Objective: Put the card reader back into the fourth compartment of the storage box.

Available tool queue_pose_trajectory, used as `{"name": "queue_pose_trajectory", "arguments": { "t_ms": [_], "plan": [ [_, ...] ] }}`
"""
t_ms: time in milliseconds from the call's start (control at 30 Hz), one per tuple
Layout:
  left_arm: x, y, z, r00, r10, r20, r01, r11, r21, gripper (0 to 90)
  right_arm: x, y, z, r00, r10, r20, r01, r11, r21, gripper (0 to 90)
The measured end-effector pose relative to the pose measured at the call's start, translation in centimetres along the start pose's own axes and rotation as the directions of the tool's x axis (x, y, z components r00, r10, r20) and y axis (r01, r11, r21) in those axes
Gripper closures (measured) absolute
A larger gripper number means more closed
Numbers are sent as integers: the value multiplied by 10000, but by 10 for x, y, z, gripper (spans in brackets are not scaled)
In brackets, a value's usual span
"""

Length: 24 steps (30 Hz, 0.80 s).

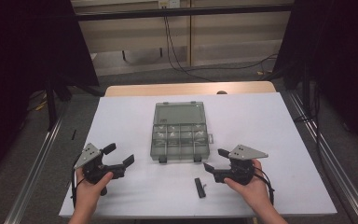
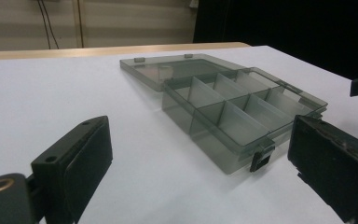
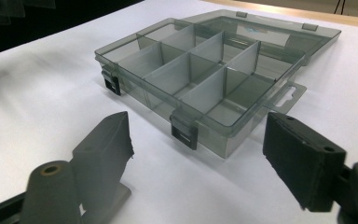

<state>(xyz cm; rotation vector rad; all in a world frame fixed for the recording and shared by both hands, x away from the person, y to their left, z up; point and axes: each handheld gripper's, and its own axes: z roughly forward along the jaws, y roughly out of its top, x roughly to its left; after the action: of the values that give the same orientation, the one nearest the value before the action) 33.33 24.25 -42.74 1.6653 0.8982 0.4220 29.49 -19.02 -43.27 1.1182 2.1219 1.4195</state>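
A white table takes most of the high view; its near edge is cut off by the frame, and at the far side a wooden strip shows under the white cover. In the middle lies a smoky transparent organizer box, open, with its lid laid flat on the far side and two black latches hanging at the near wall. The compartments look empty, but the tinted plastic makes the small ones hard to read. The left gripper is near the left of the box, apart from it, jaws spread with nothing between them. The right gripper is near the right, also spread and empty. Between them, nearer to the person, lies a small black piece; what it is I cannot tell.
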Motion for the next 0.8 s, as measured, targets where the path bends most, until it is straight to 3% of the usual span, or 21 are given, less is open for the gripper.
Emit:
{"name": "queue_pose_trajectory", "arguments": {
  "t_ms": [633,800],
  "plan": [
    [-8,-2,-6,9984,539,151,-538,9985,-95,35,4,-5,3,10000,30,-87,-26,9991,420,162],
    [-9,-3,-6,9994,316,102,-313,9992,-235,36,7,-4,3,9998,13,-194,-5,9991,414,158]
  ]
}}
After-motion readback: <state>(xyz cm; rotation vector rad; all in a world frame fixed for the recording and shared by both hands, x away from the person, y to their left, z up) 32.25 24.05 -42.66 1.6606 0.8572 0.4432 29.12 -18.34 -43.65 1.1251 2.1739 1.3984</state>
